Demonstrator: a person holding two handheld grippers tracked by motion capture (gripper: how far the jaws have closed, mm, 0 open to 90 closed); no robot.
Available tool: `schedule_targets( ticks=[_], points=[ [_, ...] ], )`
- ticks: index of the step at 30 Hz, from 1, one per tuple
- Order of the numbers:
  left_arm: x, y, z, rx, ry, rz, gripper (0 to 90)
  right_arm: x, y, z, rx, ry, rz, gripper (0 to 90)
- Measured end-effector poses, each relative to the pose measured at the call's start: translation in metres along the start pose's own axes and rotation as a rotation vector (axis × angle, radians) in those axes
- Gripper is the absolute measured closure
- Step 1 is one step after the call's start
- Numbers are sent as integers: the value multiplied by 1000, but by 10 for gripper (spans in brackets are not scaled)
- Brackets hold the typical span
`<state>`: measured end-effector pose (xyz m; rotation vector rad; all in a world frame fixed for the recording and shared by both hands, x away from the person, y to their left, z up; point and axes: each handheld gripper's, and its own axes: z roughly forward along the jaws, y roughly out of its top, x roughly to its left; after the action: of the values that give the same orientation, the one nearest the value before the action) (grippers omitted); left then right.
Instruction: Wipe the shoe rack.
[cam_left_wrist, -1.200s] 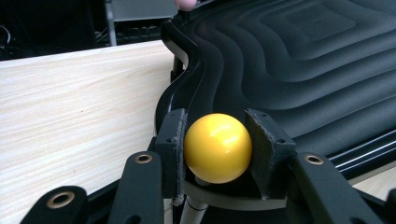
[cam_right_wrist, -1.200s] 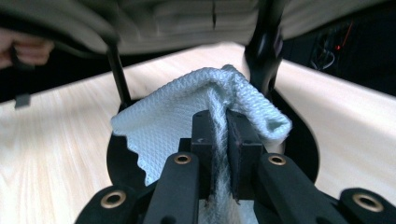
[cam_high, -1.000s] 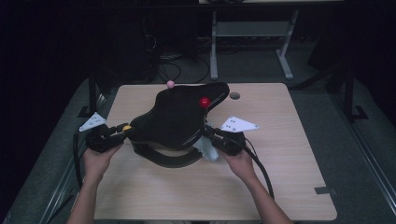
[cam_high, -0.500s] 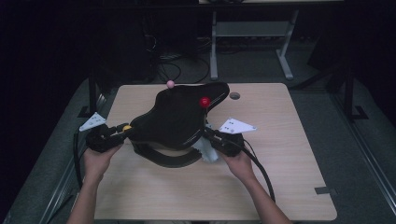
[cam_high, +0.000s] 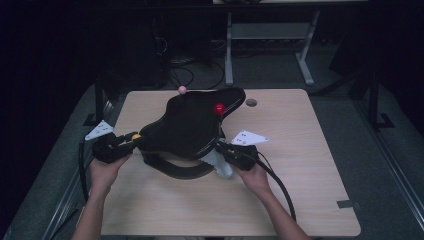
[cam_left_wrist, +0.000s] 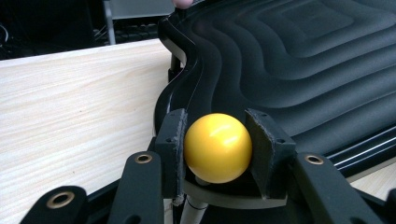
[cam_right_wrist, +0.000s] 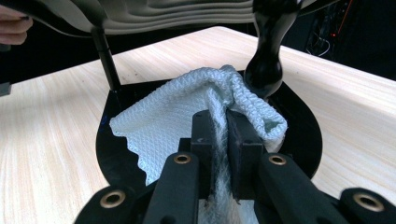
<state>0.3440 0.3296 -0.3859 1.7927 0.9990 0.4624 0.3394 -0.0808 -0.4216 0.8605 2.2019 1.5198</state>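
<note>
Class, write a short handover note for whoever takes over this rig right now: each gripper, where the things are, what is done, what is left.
Left gripper: shut on the yellow ball at the edge of the black ridged top.
Right gripper: shut on the white cloth, which lies on the black base plate beneath the top, beside a glossy black post.
Done: cloth brought onto the base.
Left: probably wiping the base and post; no wiped area can be made out.

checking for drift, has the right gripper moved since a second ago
Yes, slightly: in the high view the right gripper, shut on the white cloth, has slid toward the table's near edge.
</note>
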Motion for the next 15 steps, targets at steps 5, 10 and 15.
schedule_targets(
  ticks=[5, 10, 15],
  points=[
    [0, 0, 0, 2, 0, 1, 599, 1, -1, 2, 8, 2, -4, 820],
    [0, 0, 0, 1, 0, 0, 599, 1, -2, 3, 15, 3, -10, 820],
    [0, 0, 0, 1, 1, 0, 599, 2, -3, 5, 29, 2, -13, 819]
  ],
)
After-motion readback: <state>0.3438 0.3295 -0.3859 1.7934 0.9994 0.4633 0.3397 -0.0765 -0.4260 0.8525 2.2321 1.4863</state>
